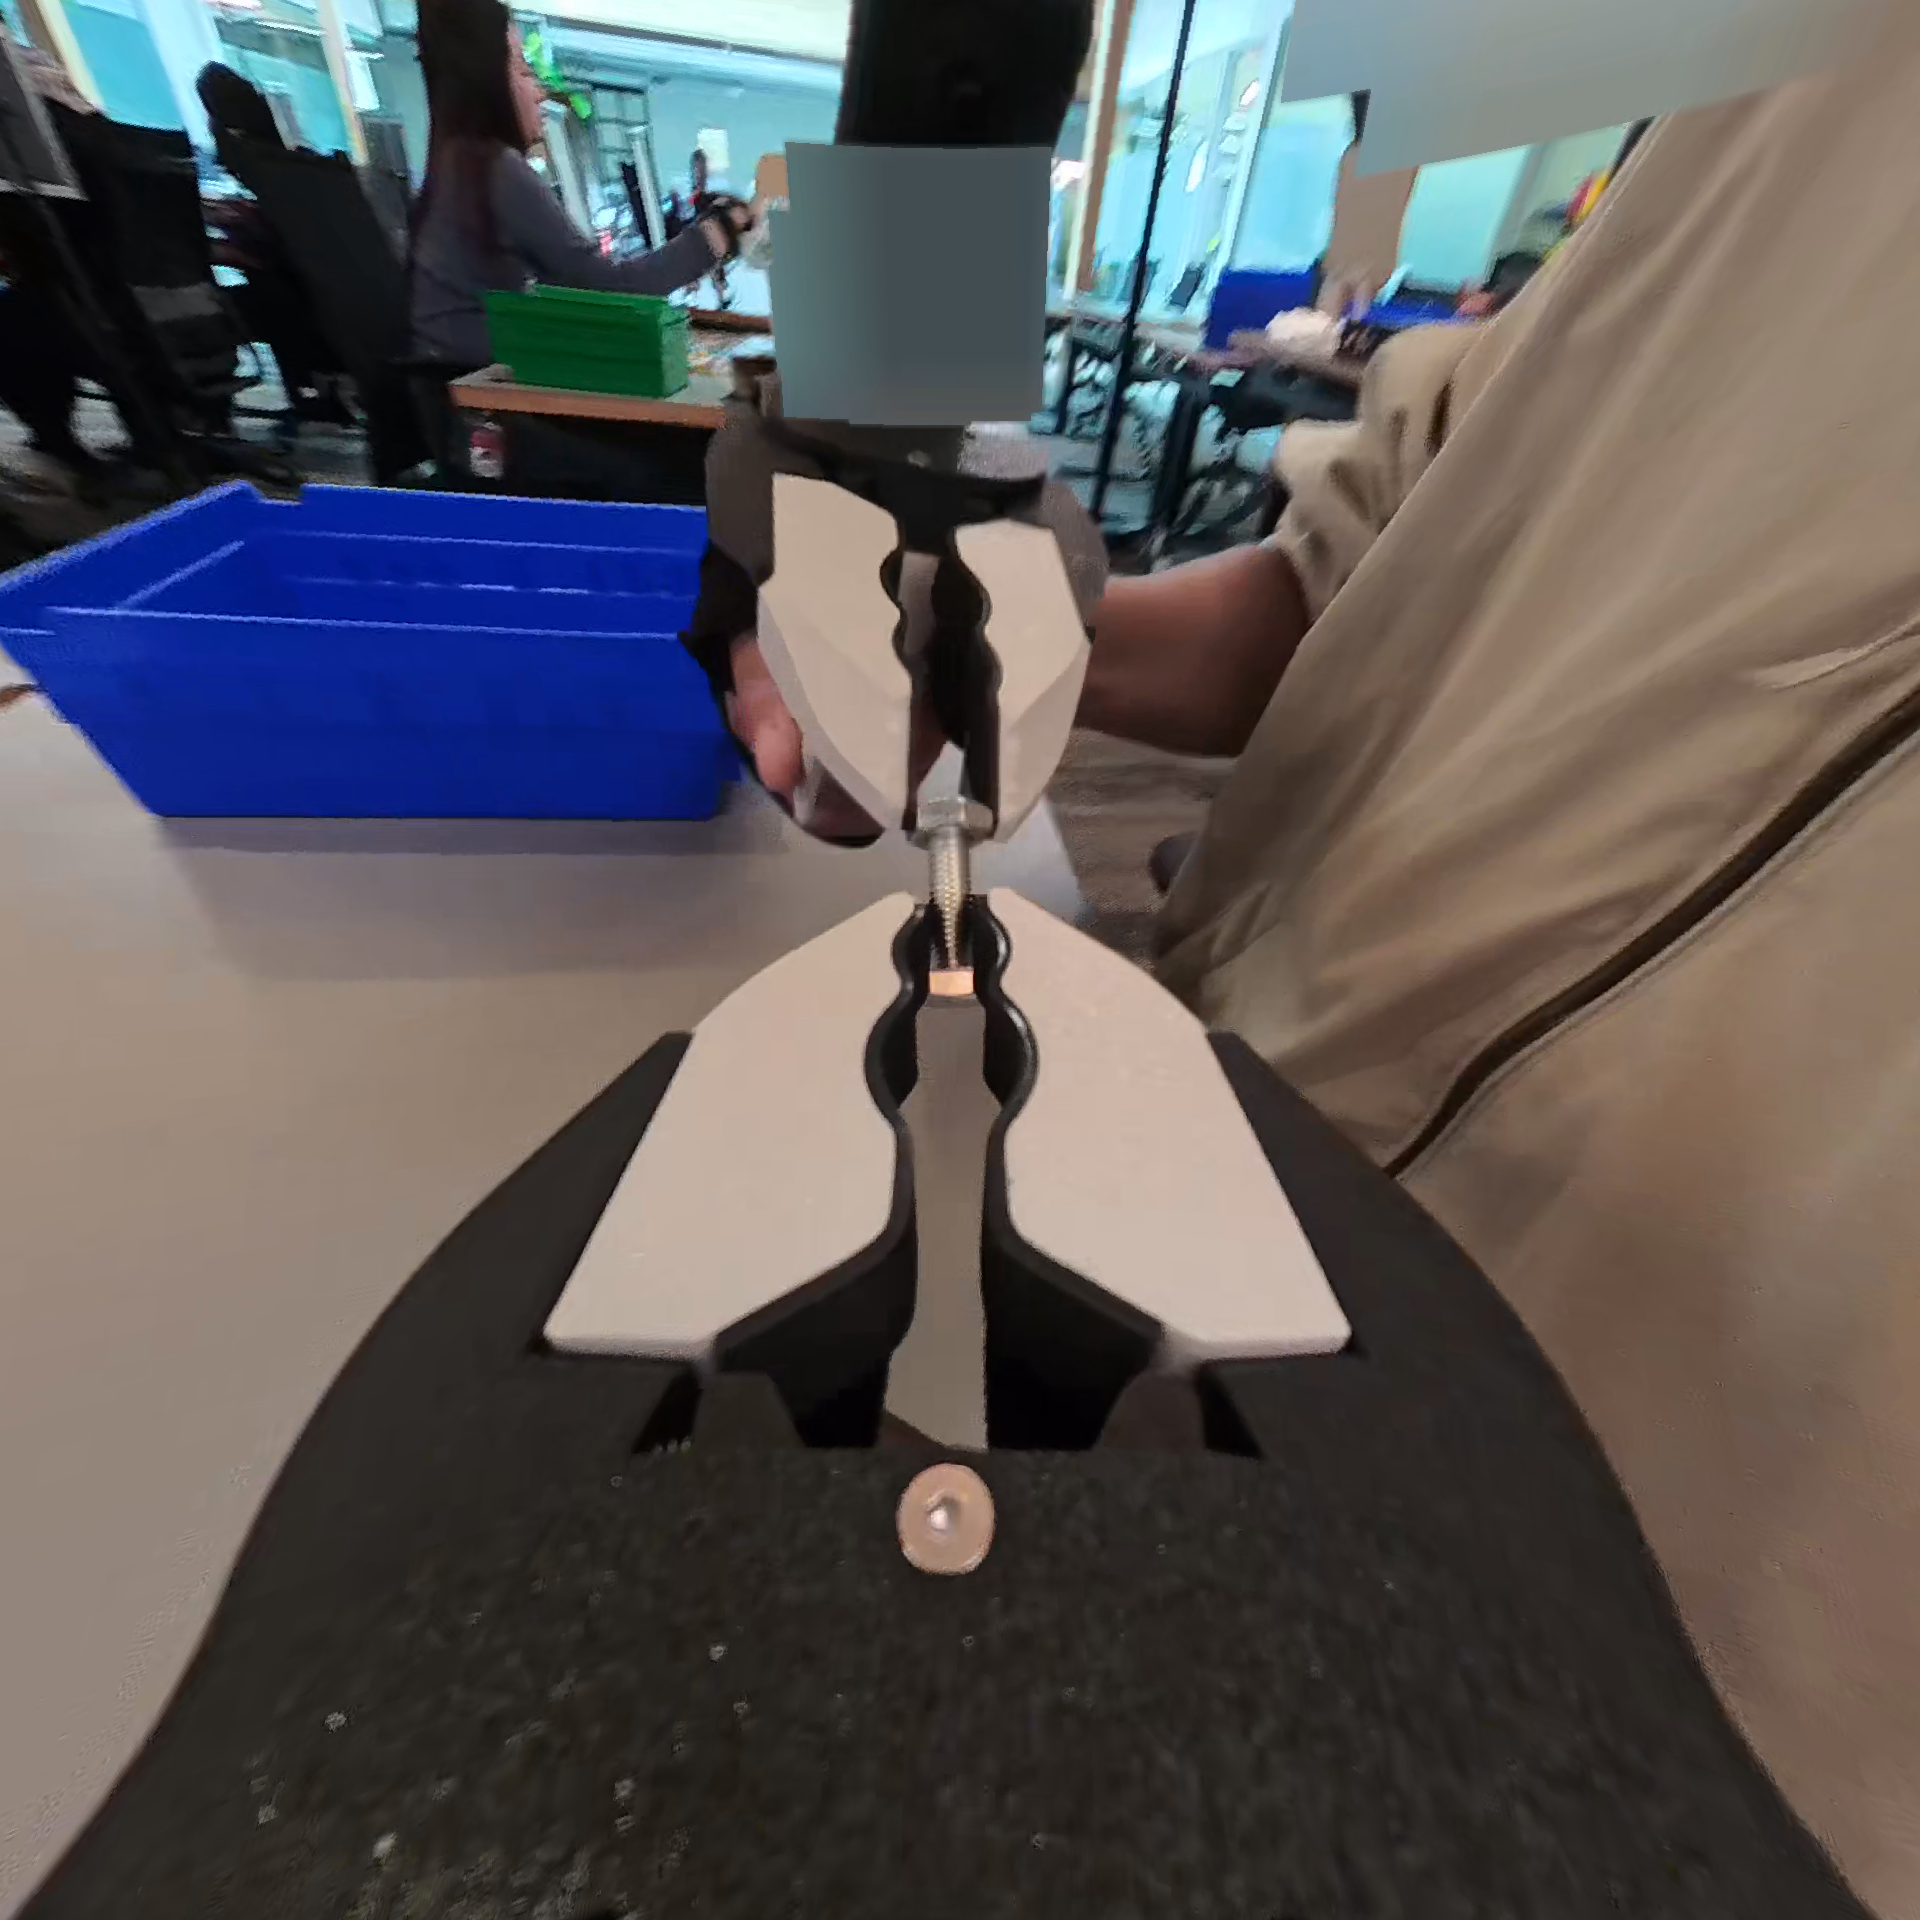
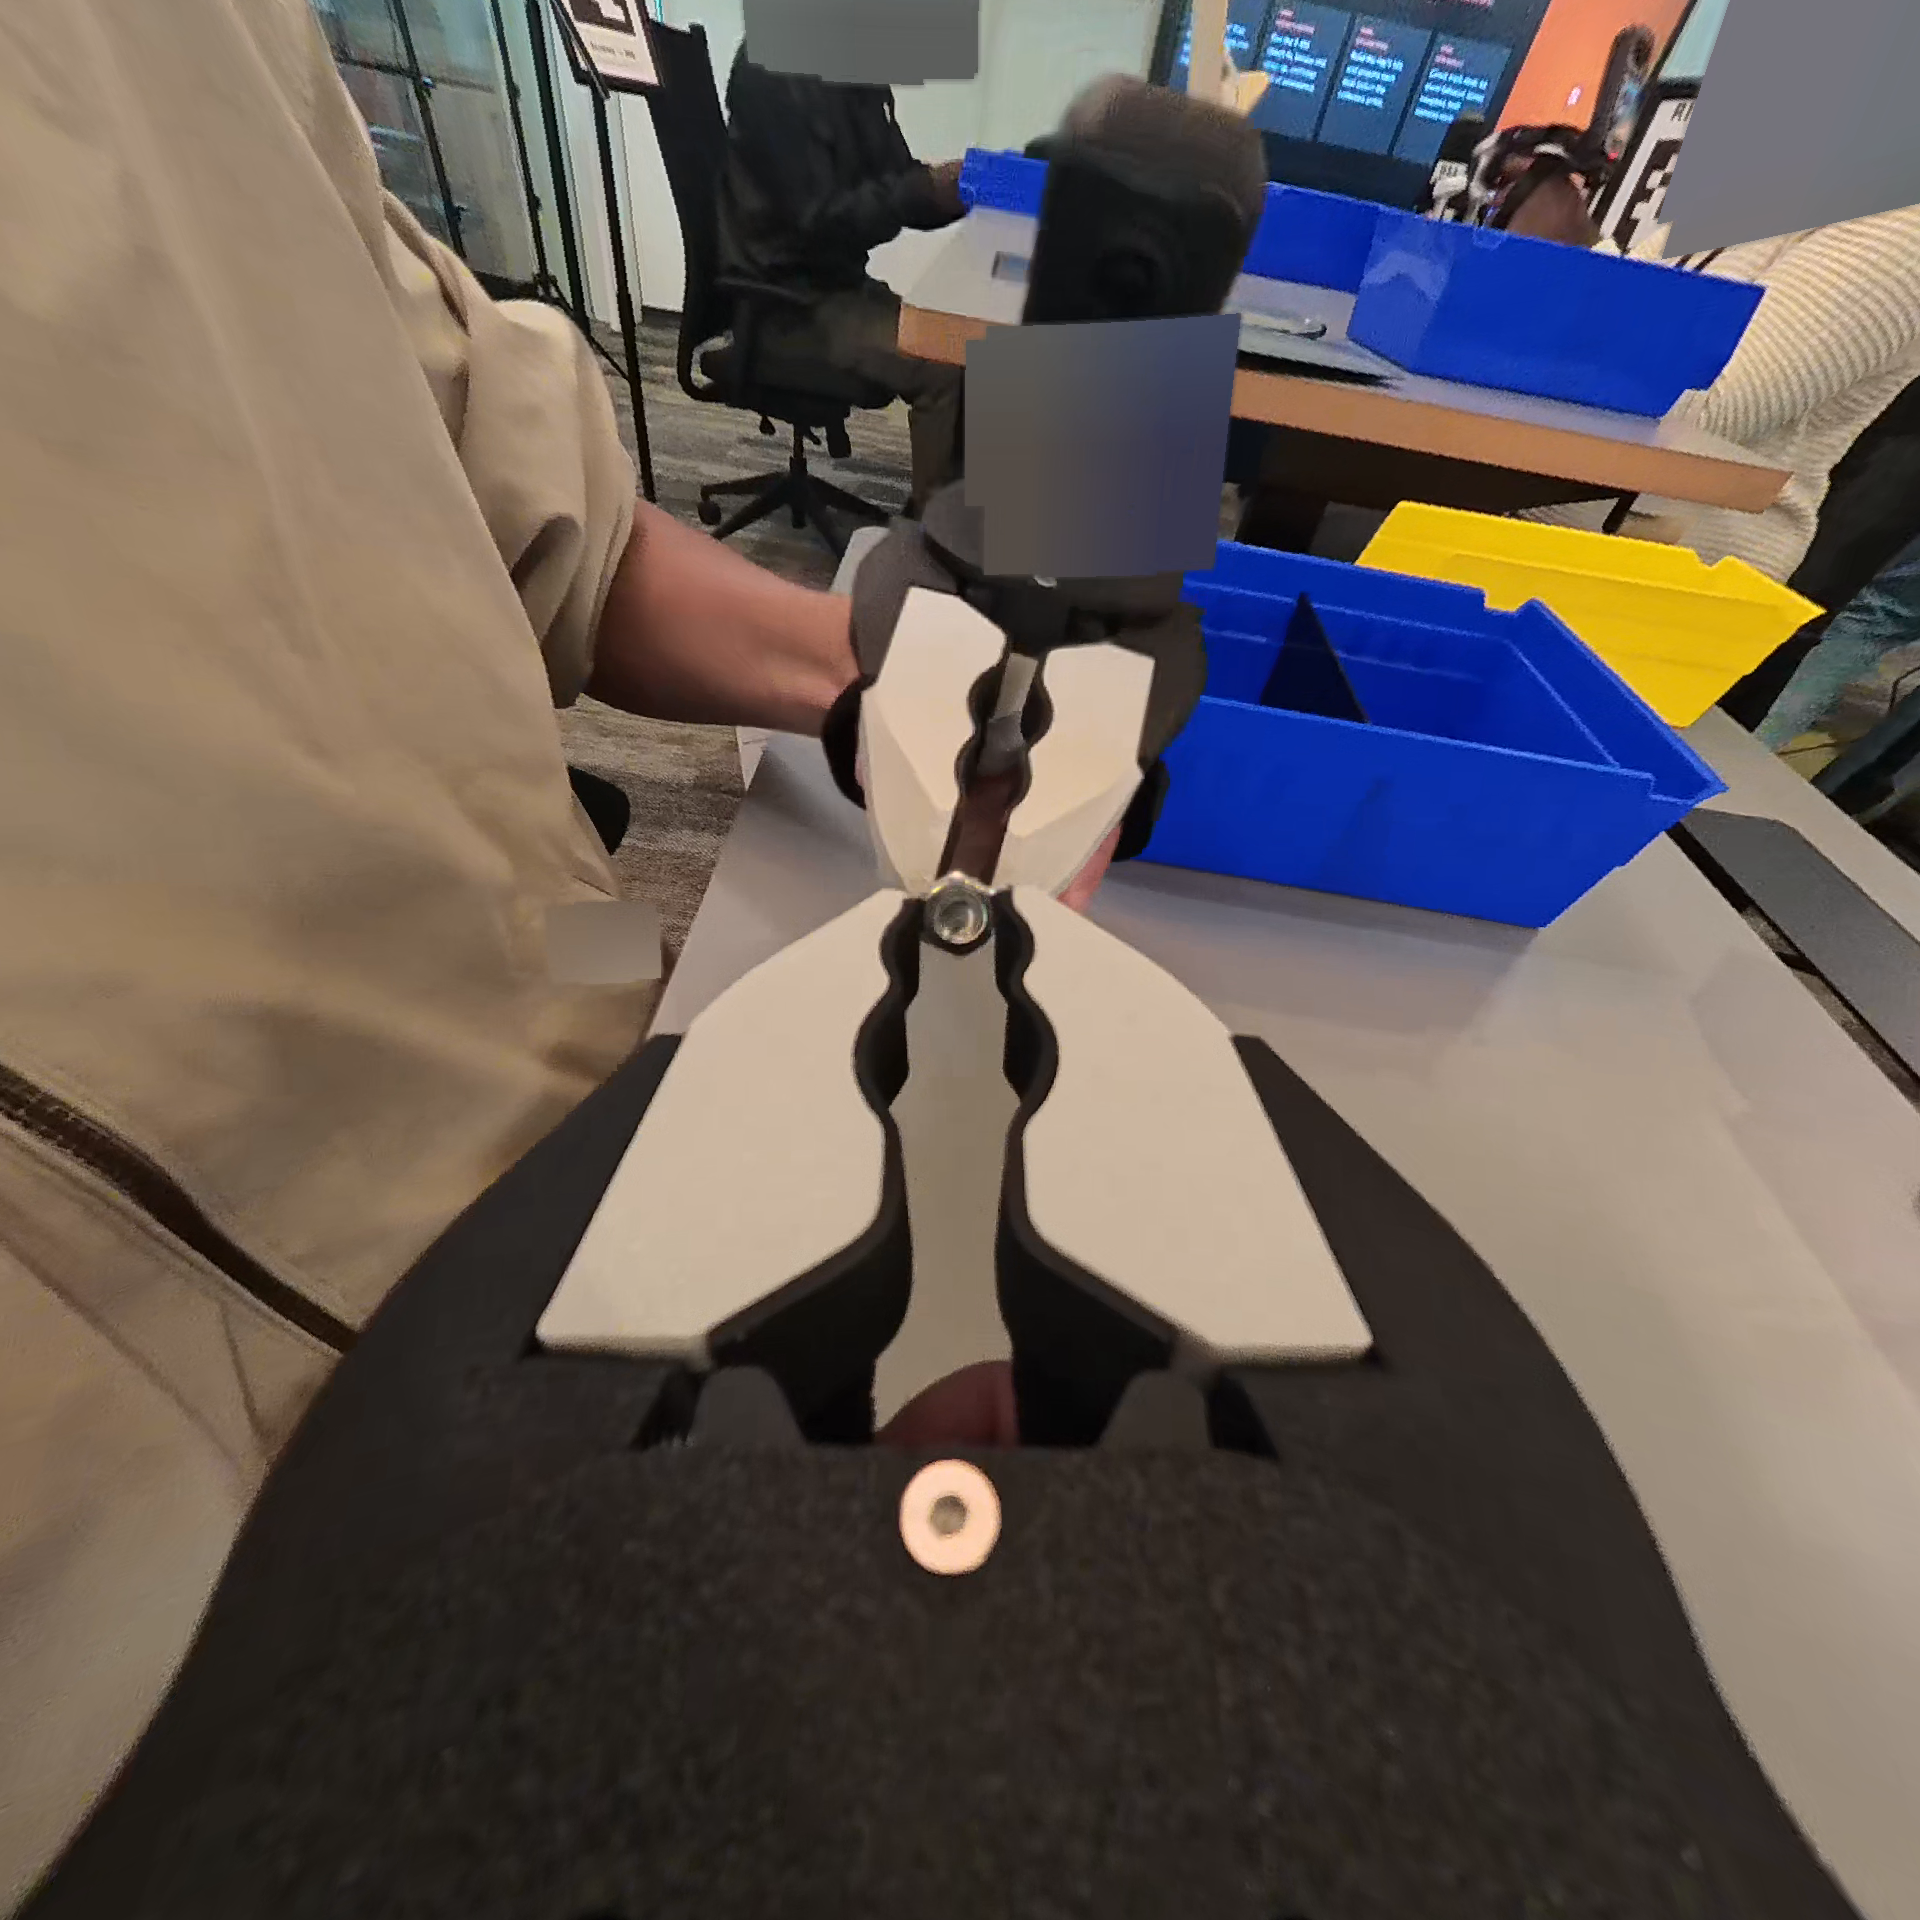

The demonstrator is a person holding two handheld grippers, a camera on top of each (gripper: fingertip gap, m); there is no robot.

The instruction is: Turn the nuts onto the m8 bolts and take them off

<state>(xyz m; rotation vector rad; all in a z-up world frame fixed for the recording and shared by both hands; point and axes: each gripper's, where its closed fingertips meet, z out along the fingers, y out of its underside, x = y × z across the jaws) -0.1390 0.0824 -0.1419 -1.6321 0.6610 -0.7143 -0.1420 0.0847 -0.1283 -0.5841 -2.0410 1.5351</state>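
My left gripper (image 1: 951, 935) is shut on the head end of a silver bolt (image 1: 948, 868), whose threaded shaft points away toward the other gripper. My right gripper (image 2: 961, 920) is shut on a silver hex nut (image 2: 959, 918) that sits on the bolt's far end. In the left wrist view the nut (image 1: 943, 810) shows at the right gripper's tips (image 1: 940, 821). In the right wrist view the left gripper (image 2: 951, 868) faces me tip to tip; the bolt shaft is hidden behind the nut. Both are held above the grey table (image 1: 312, 1039).
A blue bin (image 1: 395, 665) stands on the table at the left of the left wrist view. In the right wrist view a blue bin (image 2: 1403, 748) and a yellow bin (image 2: 1590, 613) stand at right. The person's beige jacket (image 2: 260, 623) is close by. Other people sit at tables behind. Both grippers' tips are close together, under 4 cm apart.
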